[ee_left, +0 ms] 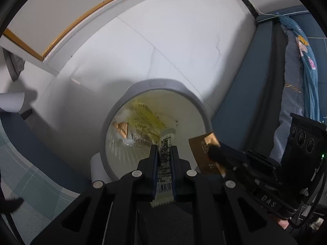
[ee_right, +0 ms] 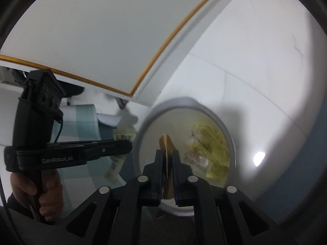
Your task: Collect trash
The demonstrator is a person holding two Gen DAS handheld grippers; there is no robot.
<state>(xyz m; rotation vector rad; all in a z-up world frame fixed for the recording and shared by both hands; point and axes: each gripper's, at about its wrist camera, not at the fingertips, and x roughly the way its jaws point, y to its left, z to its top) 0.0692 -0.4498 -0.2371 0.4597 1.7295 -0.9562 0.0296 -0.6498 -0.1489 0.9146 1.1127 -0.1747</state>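
A round white trash bin with a grey rim (ee_left: 196, 98) (ee_right: 231, 138) stands on the pale floor, open, with yellow wrappers (ee_left: 147, 118) (ee_right: 212, 145) and a gold wrapper (ee_left: 122, 129) inside. My left gripper (ee_left: 164, 150) is shut on a pale printed wrapper (ee_left: 166, 163) with a barcode, held over the bin's near side; that wrapper also shows in the right wrist view (ee_right: 117, 163). My right gripper (ee_right: 167, 153) is shut on a gold wrapper (ee_right: 167, 145) above the bin mouth; it shows in the left wrist view (ee_left: 202, 153) at the bin's right rim.
A white panel with a gold edge (ee_left: 61, 34) (ee_right: 143, 77) stands behind the bin. A dark blue sofa or bed side (ee_left: 245, 94) with floral cloth (ee_left: 306, 61) lies to the right. A teal checked rug (ee_left: 30, 173) (ee_right: 85, 122) covers the floor to the left.
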